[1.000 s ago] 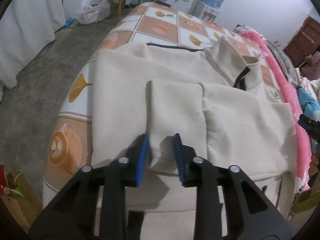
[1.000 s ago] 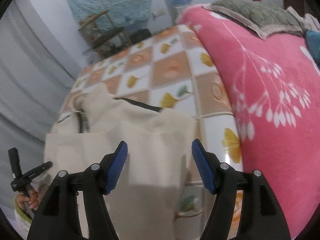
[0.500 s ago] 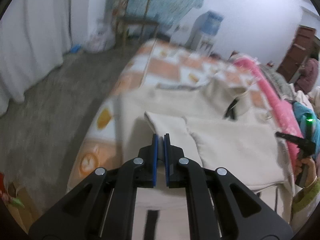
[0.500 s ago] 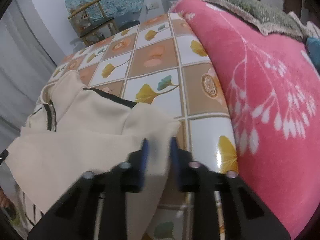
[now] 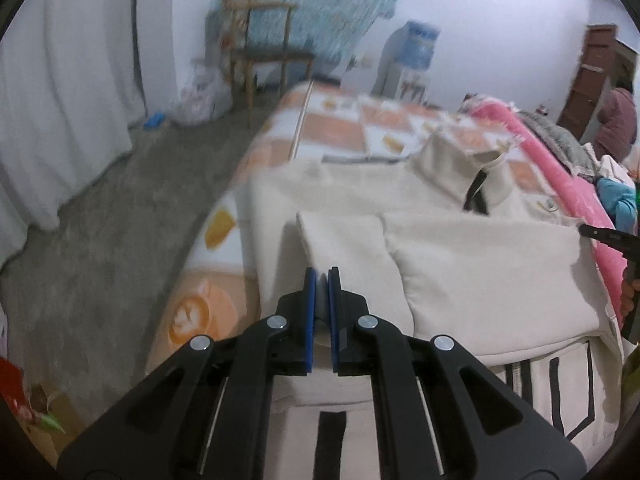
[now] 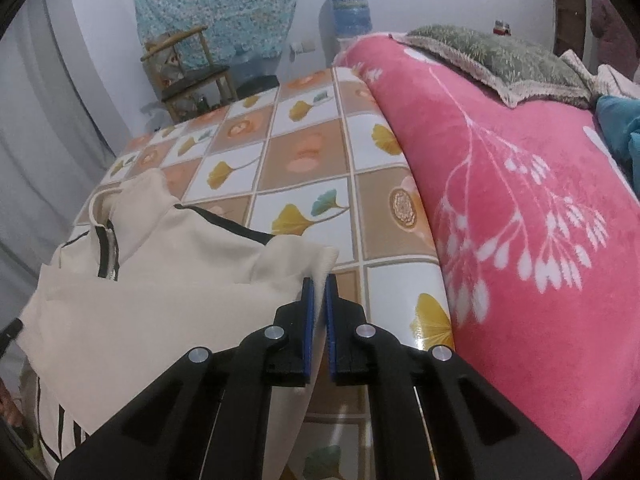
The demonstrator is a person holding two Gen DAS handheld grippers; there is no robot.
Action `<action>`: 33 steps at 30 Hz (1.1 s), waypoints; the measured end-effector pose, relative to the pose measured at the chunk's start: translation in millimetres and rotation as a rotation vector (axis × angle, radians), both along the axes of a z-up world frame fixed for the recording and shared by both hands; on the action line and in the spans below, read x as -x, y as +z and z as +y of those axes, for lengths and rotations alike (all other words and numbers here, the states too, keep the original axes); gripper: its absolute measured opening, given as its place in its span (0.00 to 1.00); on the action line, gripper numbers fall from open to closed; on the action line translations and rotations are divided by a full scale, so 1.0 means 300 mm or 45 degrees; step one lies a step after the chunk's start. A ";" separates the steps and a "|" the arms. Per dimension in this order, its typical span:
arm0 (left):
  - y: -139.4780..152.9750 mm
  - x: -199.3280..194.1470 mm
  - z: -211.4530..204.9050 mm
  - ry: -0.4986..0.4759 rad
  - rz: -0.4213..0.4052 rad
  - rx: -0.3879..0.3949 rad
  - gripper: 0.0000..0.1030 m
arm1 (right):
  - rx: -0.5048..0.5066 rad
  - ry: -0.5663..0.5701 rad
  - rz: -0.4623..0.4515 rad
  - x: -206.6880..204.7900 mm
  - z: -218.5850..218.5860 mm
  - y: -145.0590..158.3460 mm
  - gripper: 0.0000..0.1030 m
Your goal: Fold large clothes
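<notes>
Two grippers (image 5: 322,280) (image 6: 319,286) — one jacket (image 5: 460,264)

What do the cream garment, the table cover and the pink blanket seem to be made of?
Cream garment: matte knit, probably fleece; soft folds, ribbed cuff.
Table cover: probably vinyl or oilcloth; glossy printed squares that catch the light.
Pink blanket: plush fleece, by its fuzzy nap.
</notes>
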State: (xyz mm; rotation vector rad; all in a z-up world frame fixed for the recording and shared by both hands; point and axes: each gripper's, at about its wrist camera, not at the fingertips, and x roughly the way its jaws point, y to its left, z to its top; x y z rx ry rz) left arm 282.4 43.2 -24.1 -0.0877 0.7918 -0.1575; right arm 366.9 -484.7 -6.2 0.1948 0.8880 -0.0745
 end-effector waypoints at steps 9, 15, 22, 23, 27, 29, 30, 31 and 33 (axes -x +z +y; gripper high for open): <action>-0.058 0.026 0.017 0.012 0.069 -0.023 0.06 | -0.039 -0.020 0.047 -0.018 -0.010 -0.049 0.05; -0.086 0.006 -0.020 -0.001 0.059 -0.151 0.06 | -0.014 -0.020 0.062 -0.024 -0.002 -0.062 0.06; -0.077 -0.024 0.001 0.008 0.140 -0.096 0.09 | -0.023 -0.007 0.078 -0.008 -0.006 -0.032 0.20; -0.055 -0.026 0.014 0.010 0.128 -0.059 0.10 | -0.034 0.001 0.057 0.004 -0.006 -0.012 0.23; -0.011 -0.076 0.025 0.016 0.124 -0.017 0.20 | -0.075 0.074 -0.012 0.034 0.027 0.063 0.37; -0.029 -0.138 0.005 -0.015 0.213 -0.022 0.36 | -0.102 0.166 0.014 0.026 0.078 0.073 0.44; -0.049 -0.169 -0.006 -0.017 0.257 -0.042 0.38 | -0.104 0.200 0.033 0.020 0.099 0.070 0.46; -0.064 -0.186 -0.013 -0.004 0.280 -0.061 0.37 | -0.086 0.238 0.063 0.010 0.129 0.060 0.46; -0.101 -0.217 -0.025 0.017 0.306 -0.088 0.37 | 0.000 0.279 0.114 -0.011 0.179 0.033 0.46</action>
